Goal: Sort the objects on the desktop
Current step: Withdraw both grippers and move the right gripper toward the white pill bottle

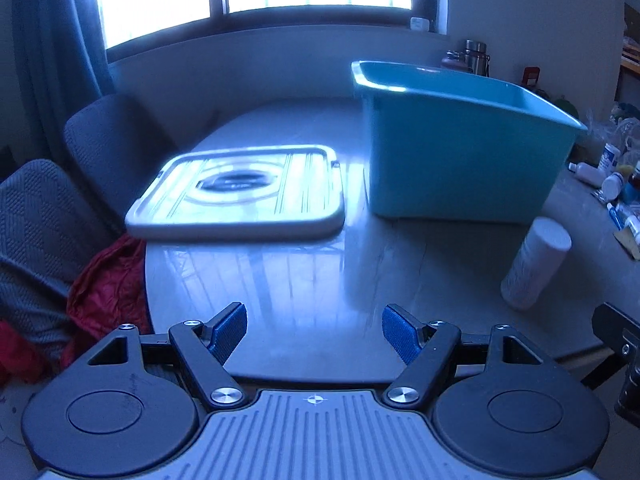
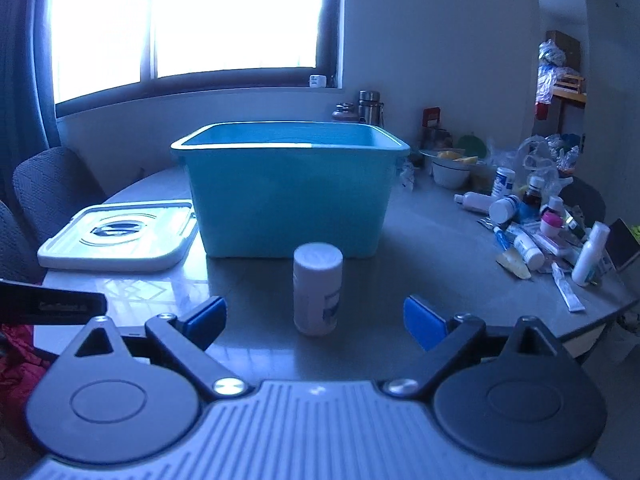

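Both our grippers, left and right, gape wide, empty. We see the white bottle upright just beyond our right fingers, before the bin; lid beside it.

- Your light comes from the window behind the table; its panes are blown out to plain white in both views.
- Everything facing you is backlit, dim and blue-tinted.
- Glare streaks the tabletop and the white lid.
- The fisheye bends walls and table edge, with dark corners.
- The clutter of bottles at right looks soft, perhaps from motion blur.
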### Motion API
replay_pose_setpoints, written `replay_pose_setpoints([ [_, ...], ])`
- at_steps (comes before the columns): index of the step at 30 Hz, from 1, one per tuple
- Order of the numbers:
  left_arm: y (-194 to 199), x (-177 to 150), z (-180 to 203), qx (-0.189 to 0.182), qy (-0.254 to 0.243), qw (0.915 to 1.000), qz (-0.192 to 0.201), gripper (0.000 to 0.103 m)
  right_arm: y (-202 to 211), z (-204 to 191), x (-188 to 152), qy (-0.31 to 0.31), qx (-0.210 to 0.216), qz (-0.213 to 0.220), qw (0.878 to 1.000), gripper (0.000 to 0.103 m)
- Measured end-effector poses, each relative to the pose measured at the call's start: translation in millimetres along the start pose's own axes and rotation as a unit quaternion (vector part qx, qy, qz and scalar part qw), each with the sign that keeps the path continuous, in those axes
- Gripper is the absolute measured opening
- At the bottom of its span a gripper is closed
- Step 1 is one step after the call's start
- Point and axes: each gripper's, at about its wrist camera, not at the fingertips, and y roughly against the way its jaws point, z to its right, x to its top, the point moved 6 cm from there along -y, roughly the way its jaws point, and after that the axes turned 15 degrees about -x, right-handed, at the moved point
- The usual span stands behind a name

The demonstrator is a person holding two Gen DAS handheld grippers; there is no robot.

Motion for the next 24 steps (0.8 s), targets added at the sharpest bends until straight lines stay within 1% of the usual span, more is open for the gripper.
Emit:
replay_pose_setpoints([
  [5, 6.7, -26.7, -2.1, -0.009, 0.0, 1.0, 0.003, 0.077, 4.7, 1.9, -23.5, -0.006, 0.001, -0.015, 1.0, 0.096],
  [9, 3.1, -45.0, -5.0, -0.013, 0.002, 0.9998, -0.012, 0.077, 1.2, 0.6, -42.9, -0.009, -0.001, -0.03, 1.0, 0.096],
  [13, 2.2, -54.6, -9.5, -0.012, 0.009, 0.9997, -0.018, 0.077, -4.8, -2.3, -54.4, -0.008, -0.005, -0.038, 0.999, 0.096],
  [17, 1.4, -54.3, -7.6, -0.011, 0.005, 0.9998, -0.017, 0.077, -13.3, -6.1, -58.4, -0.014, -0.003, -0.042, 0.999, 0.096],
  [21, 0.8, -48.9, -4.2, -0.011, 0.001, 0.9999, -0.009, 0.077, -20.8, -10.4, -57.2, -0.013, 0.0, -0.033, 0.999, 0.096],
  [24, -2.2, -46.2, -4.7, -0.003, 0.003, 1.0, -0.009, 0.077, -28.2, -13.2, -56.2, -0.012, -0.004, -0.032, 0.999, 0.096],
])
